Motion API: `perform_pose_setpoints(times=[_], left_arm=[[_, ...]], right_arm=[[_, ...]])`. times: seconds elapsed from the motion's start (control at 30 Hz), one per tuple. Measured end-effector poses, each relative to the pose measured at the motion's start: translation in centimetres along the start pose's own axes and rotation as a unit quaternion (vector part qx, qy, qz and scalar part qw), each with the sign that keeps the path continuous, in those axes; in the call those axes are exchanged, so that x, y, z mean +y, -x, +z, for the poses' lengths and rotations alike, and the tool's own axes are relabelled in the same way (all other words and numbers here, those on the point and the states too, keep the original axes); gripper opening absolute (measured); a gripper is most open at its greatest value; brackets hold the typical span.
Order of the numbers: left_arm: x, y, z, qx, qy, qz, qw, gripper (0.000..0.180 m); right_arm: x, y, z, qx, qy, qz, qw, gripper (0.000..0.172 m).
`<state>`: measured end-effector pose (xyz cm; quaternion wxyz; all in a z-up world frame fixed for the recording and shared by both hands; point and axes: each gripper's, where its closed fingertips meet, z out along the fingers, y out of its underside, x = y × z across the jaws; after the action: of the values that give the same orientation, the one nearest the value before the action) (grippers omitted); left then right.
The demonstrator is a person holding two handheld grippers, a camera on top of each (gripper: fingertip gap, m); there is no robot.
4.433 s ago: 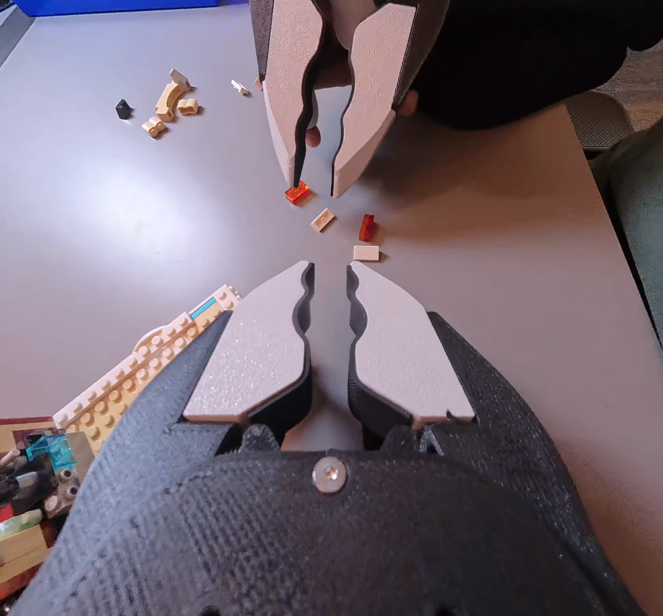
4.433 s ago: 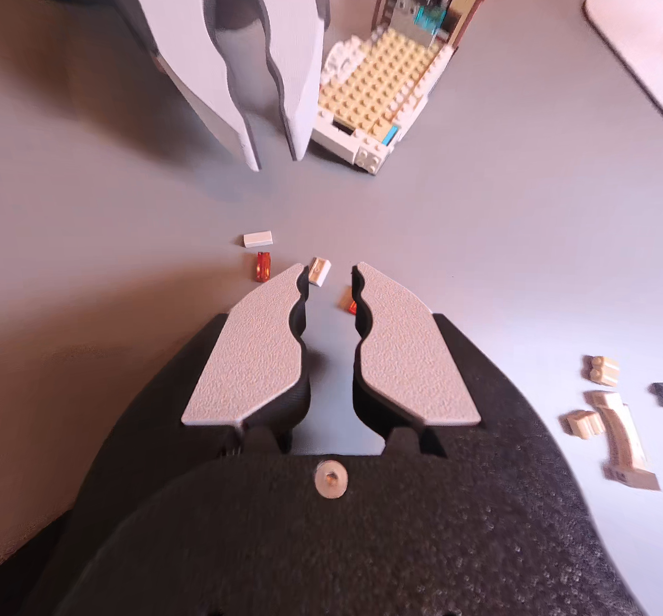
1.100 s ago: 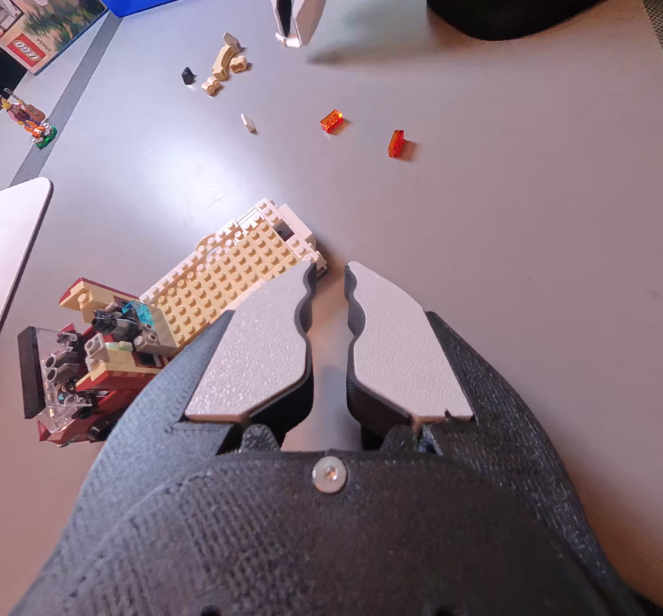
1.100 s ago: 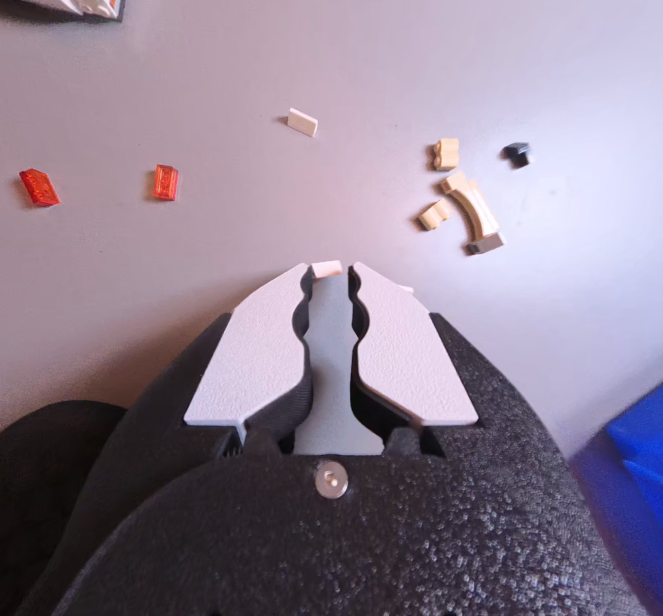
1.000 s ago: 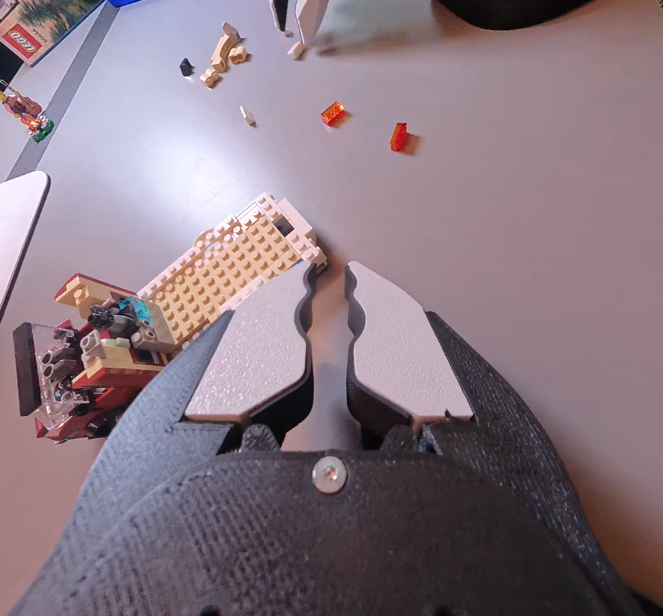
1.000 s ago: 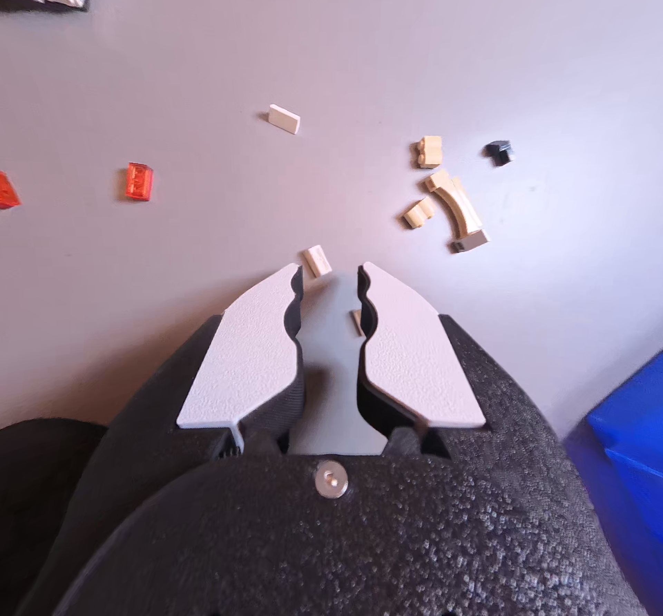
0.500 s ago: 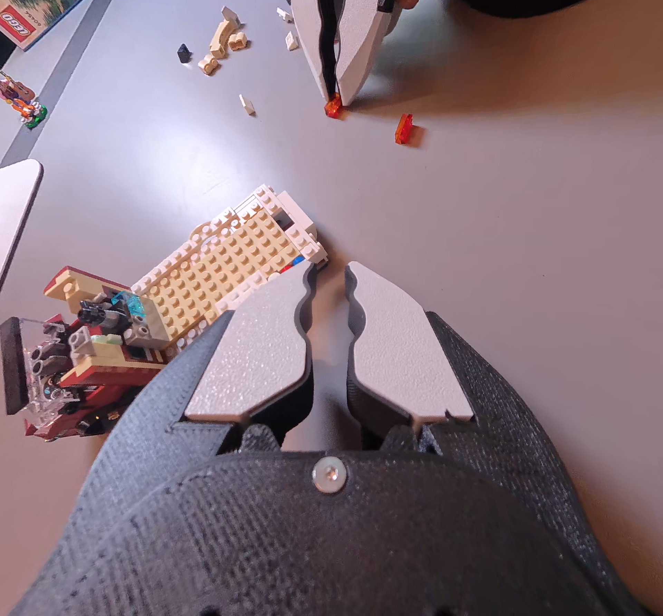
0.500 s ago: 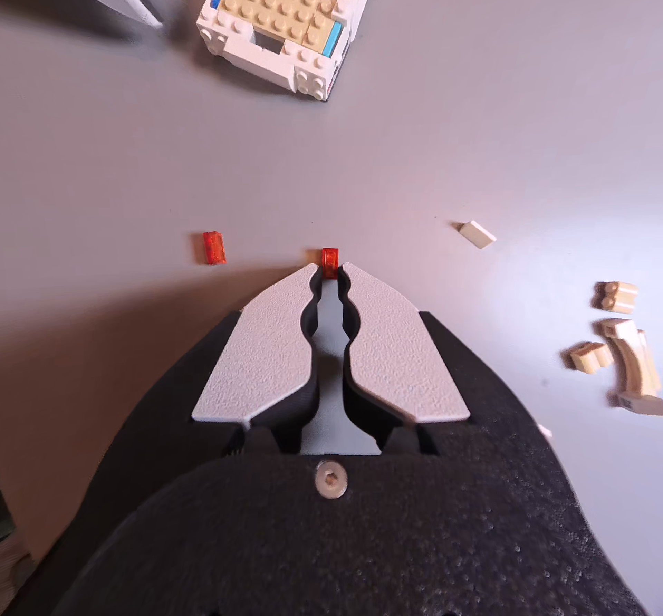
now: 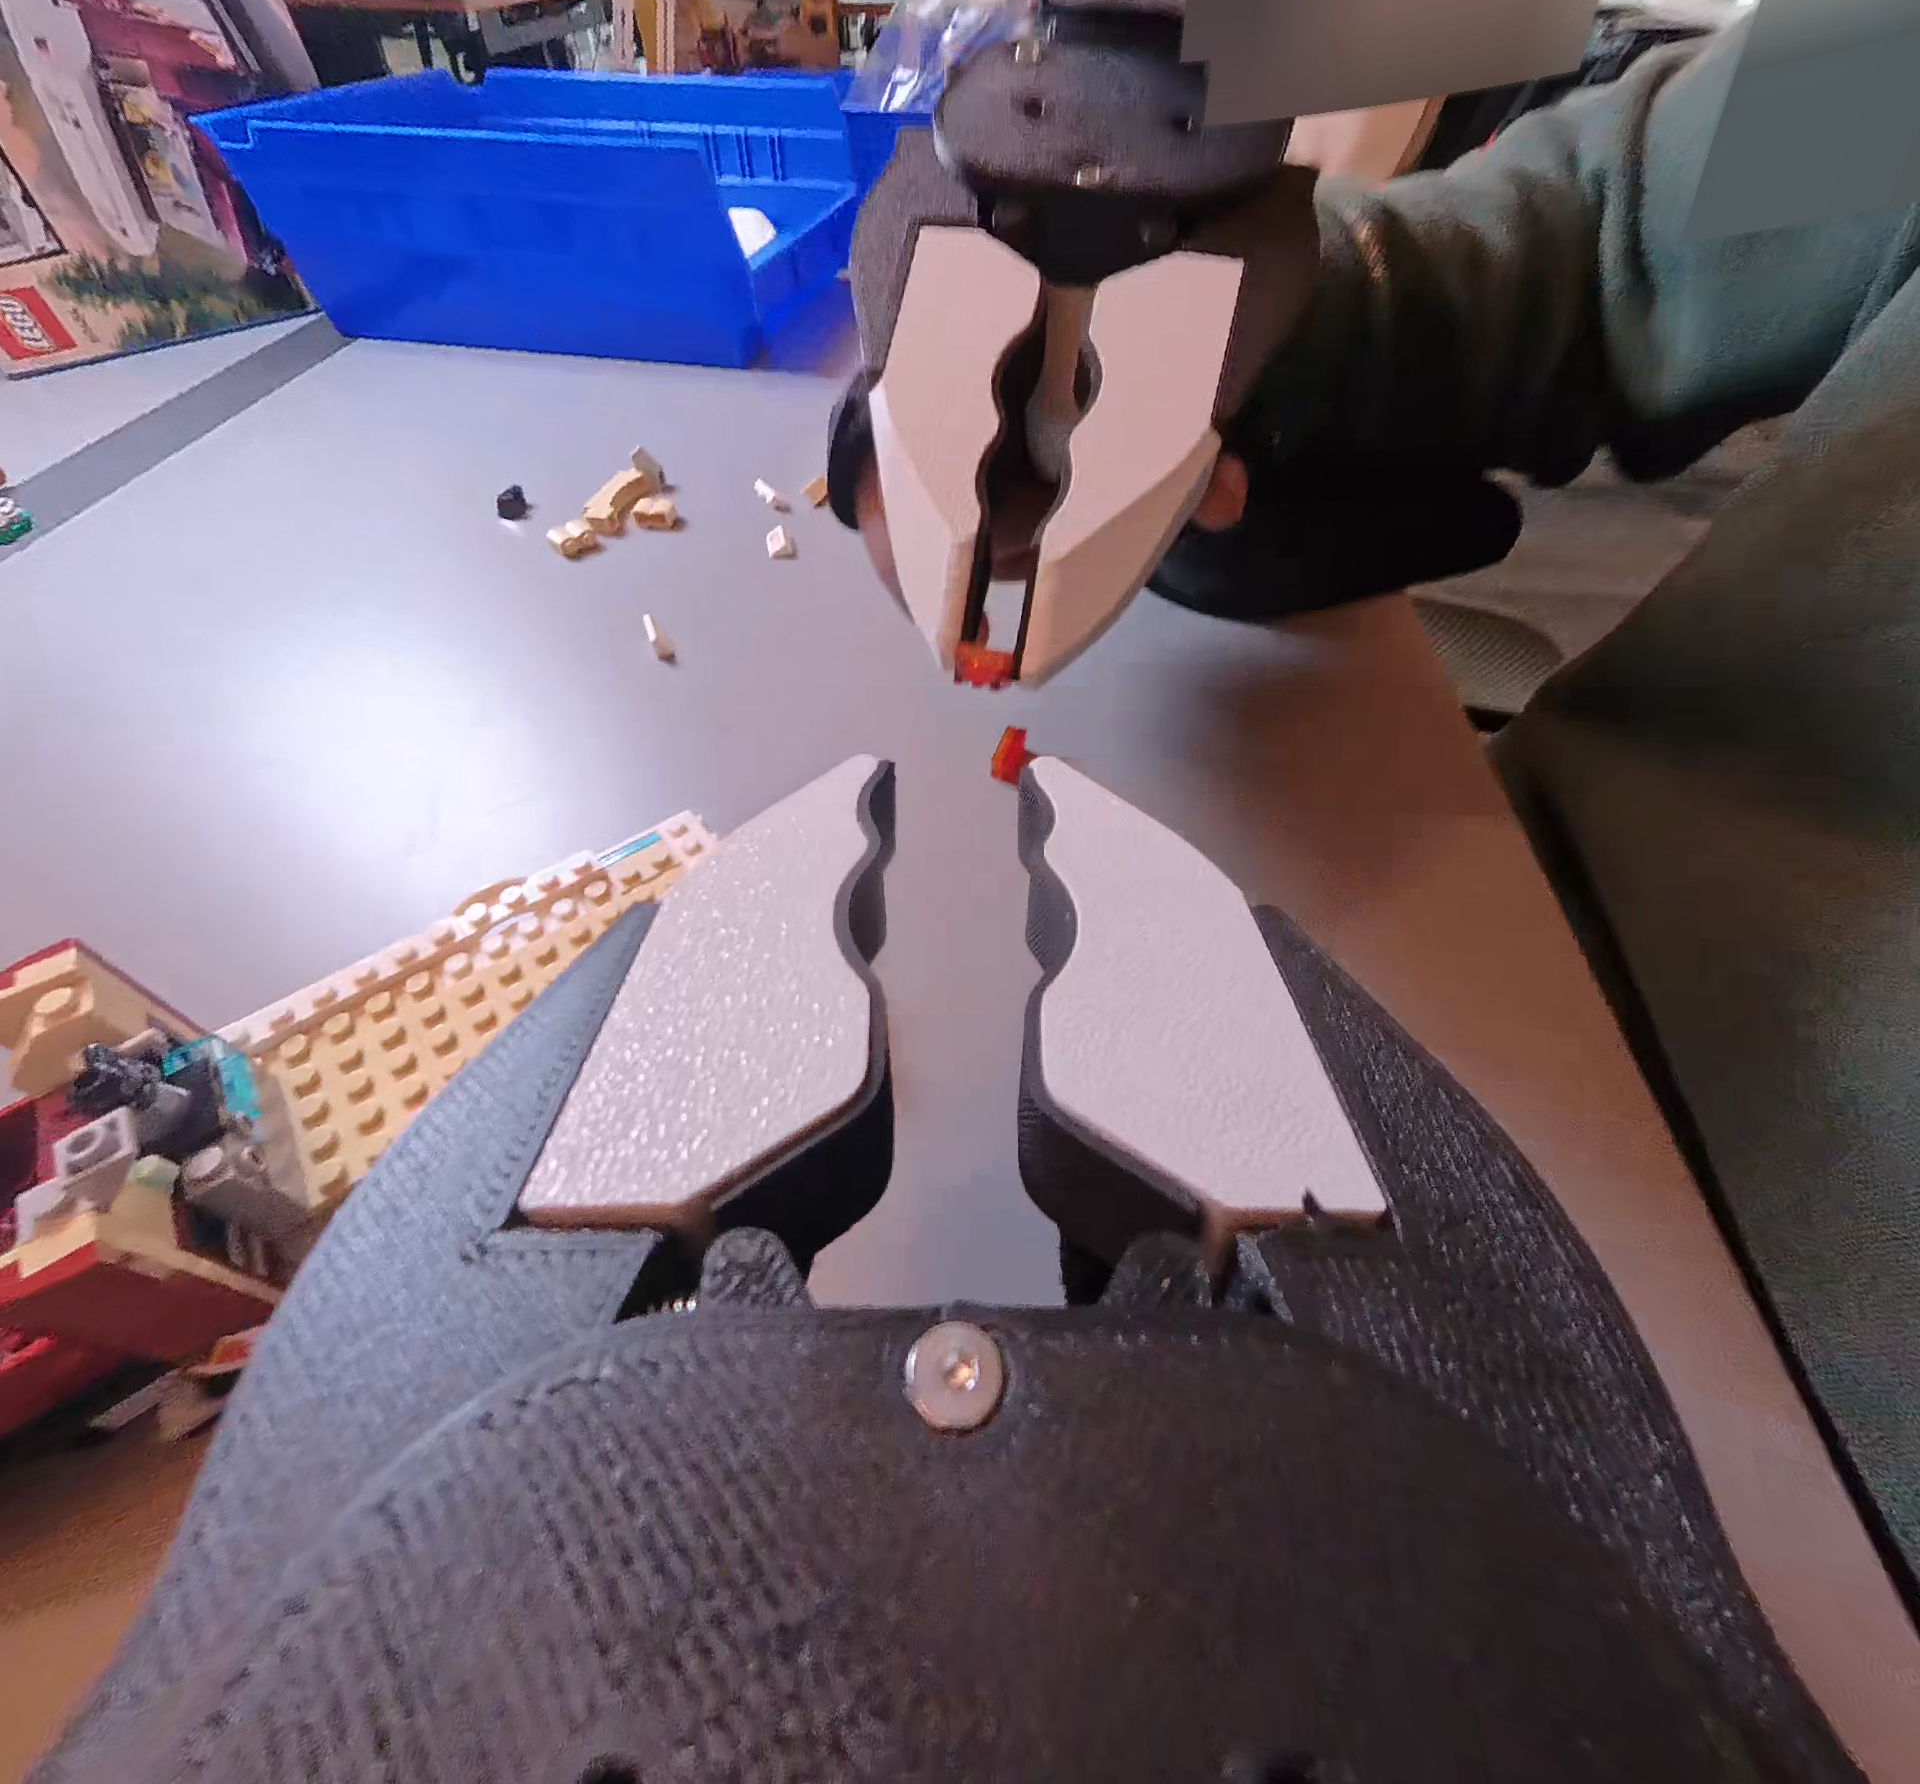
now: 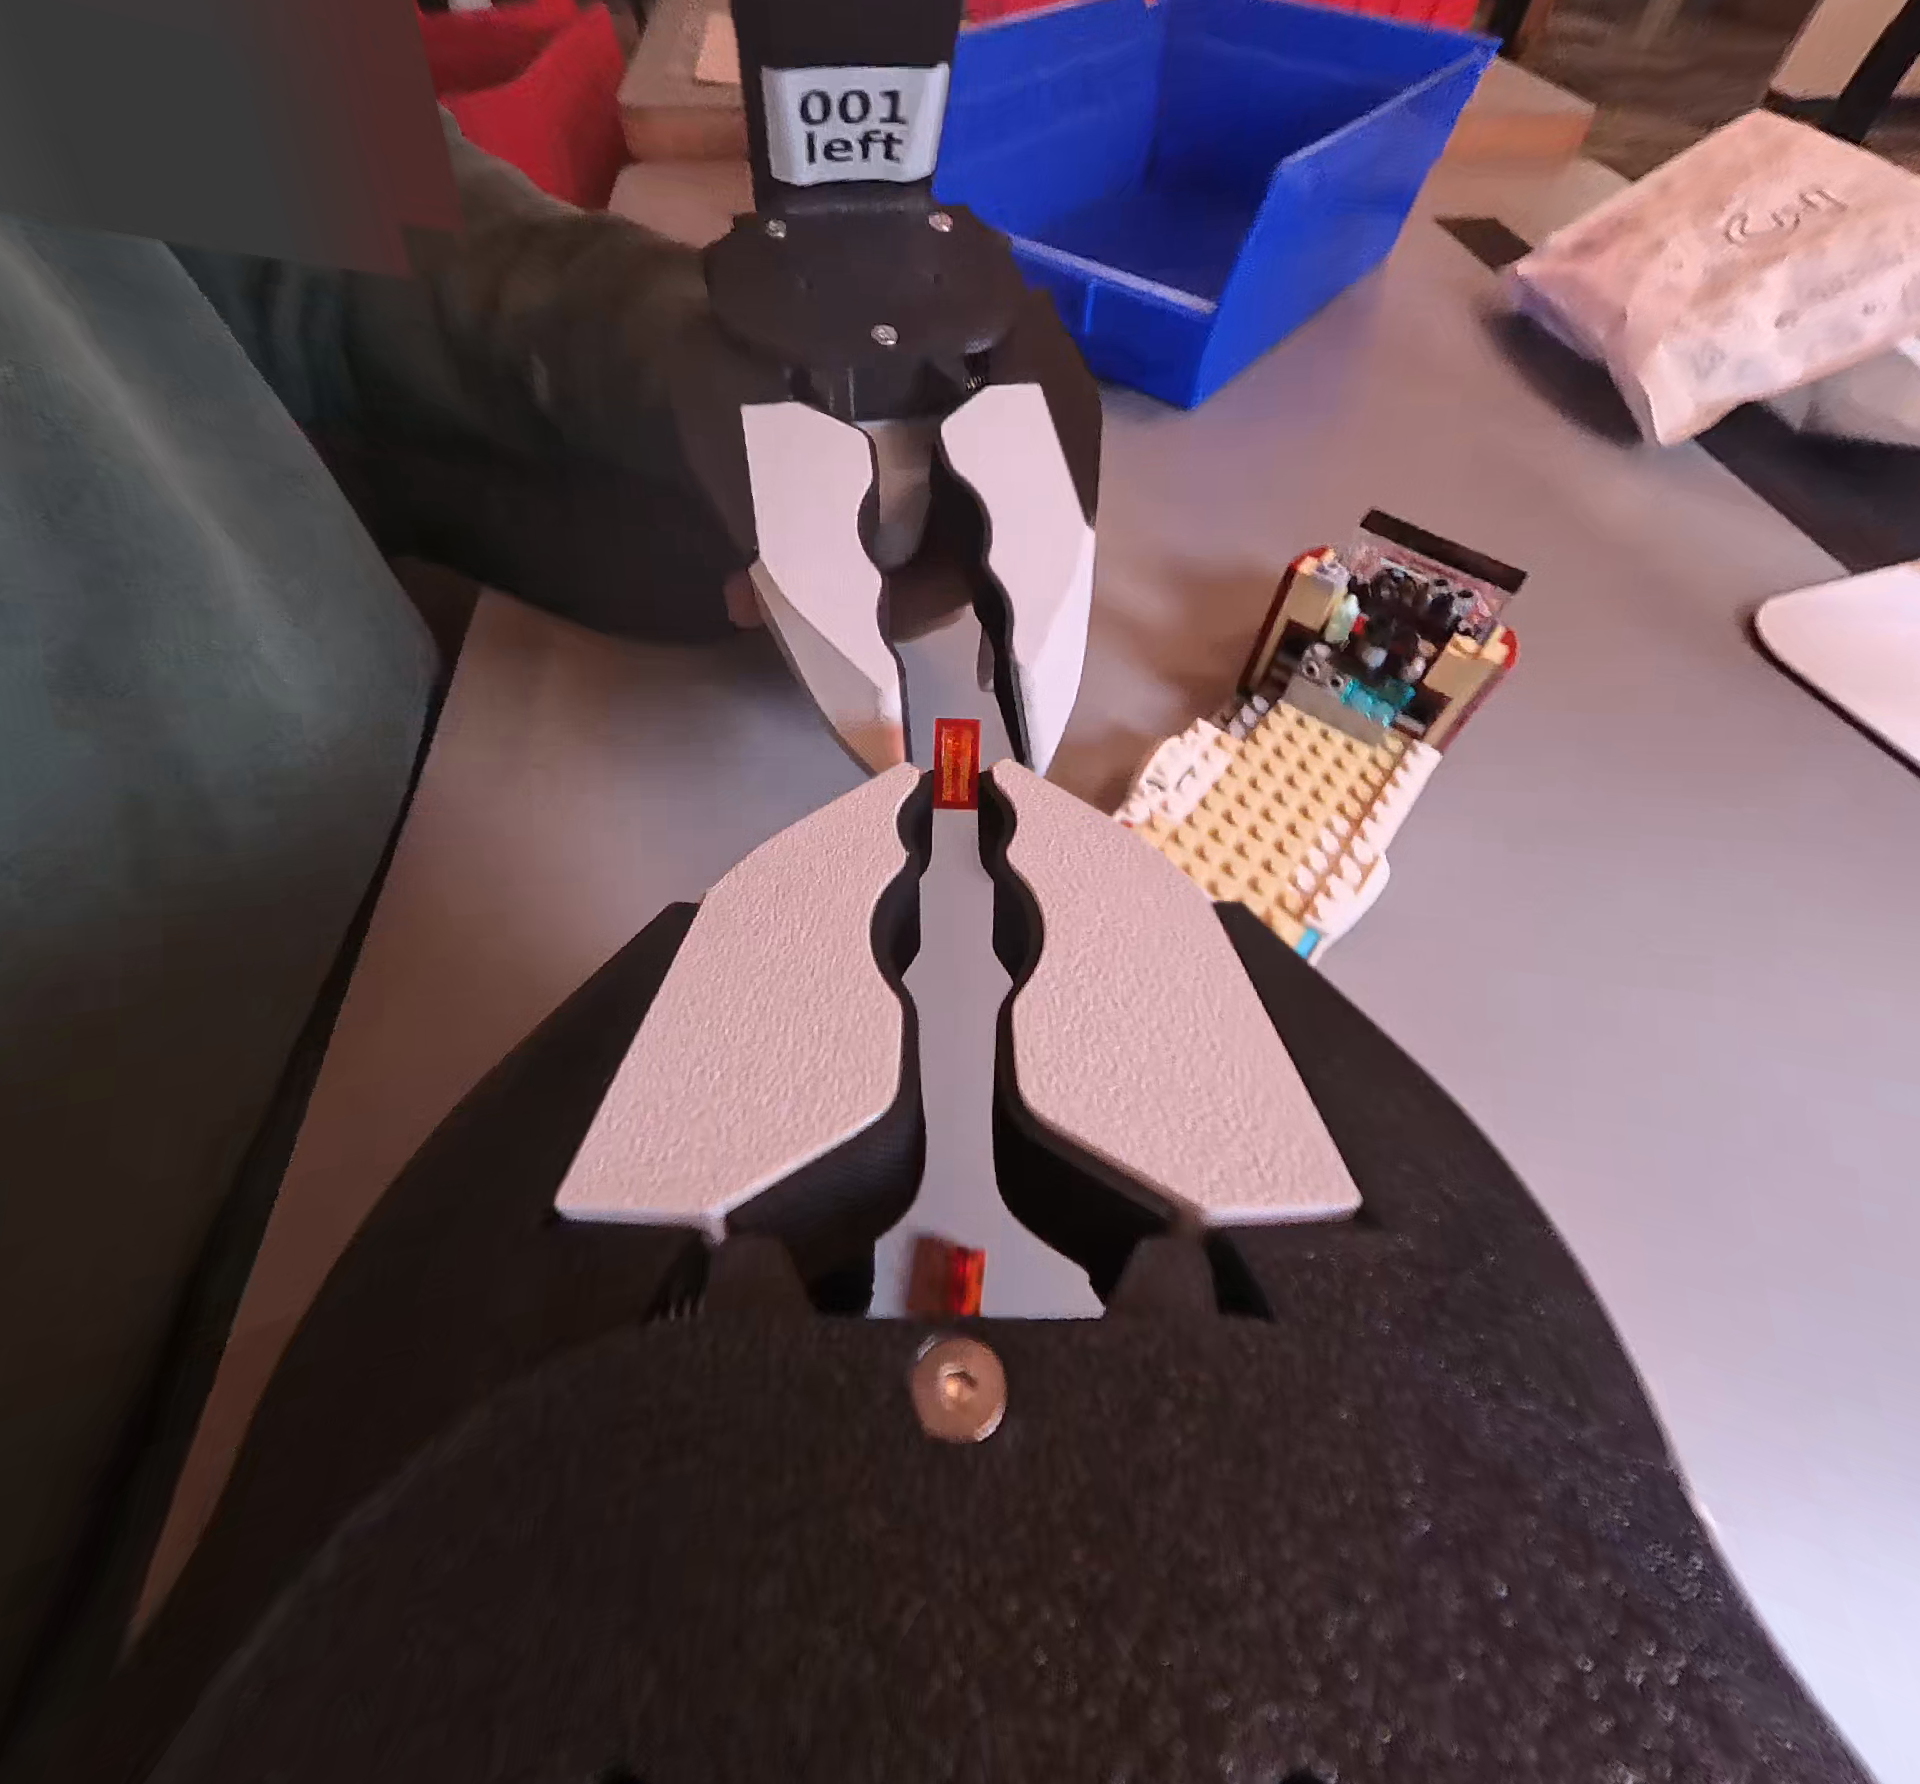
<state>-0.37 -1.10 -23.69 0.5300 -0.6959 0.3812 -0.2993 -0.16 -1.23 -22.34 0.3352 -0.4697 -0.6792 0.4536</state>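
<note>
My right gripper [image 10: 957, 778] has its fingertips clamped on a small translucent orange tile [image 10: 956, 764], gripped by its long sides so that most of it sticks out past the tips. That leaves the free end exposed, which I judge suits handing it over or pressing it onto something. It is held above the grey table [image 10: 1558, 1059], not resting on it.

My left gripper [image 9: 956, 778] faces it tip to tip, its fingers apart with nothing between them. From the right wrist view the tile's far end lies in line with that open gap, though I can't tell whether it reaches in between the fingers.

A second orange tile [image 9: 1008, 754] lies on the table just beside the left gripper's right fingertip [image 9: 1049, 789]; whether they touch I can't make out, as the tip covers part of it.

The brick model [image 10: 1309, 799] sits to the right of both grippers, cut off at the left edge of the left wrist view. Tan loose bricks [image 9: 613, 508] lie far left, too small to sort. A blue bin [image 9: 520, 217] stands beyond.
</note>
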Motion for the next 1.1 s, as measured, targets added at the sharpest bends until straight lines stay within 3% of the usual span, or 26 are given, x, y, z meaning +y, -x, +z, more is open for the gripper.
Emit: perform_pose_setpoints(times=[0.23,0.53,0.97,1.1], left_arm=[[-0.6,-0.4,-0.2,0.011,-0.016,0.003,1.0,0.01],[-1.1,-0.7,-0.3,0.038,-0.041,-0.03,0.998,0.009],[0.3,-1.5,-0.1,0.041,0.027,0.031,0.998,0.008],[0.0,-1.6,-0.2,0.041,0.017,0.042,0.998,0.008]], right_arm=[[-0.6,0.5,1.2,-0.02,-0.046,0.014,0.999,0.008],[0.3,0.4,1.1,-0.027,-0.051,0.02,0.998,0.008],[1.4,1.3,1.5,-0.012,-0.001,-0.065,0.998,0.008],[1.1,1.3,1.4,-0.018,-0.011,-0.051,0.998,0.008]])
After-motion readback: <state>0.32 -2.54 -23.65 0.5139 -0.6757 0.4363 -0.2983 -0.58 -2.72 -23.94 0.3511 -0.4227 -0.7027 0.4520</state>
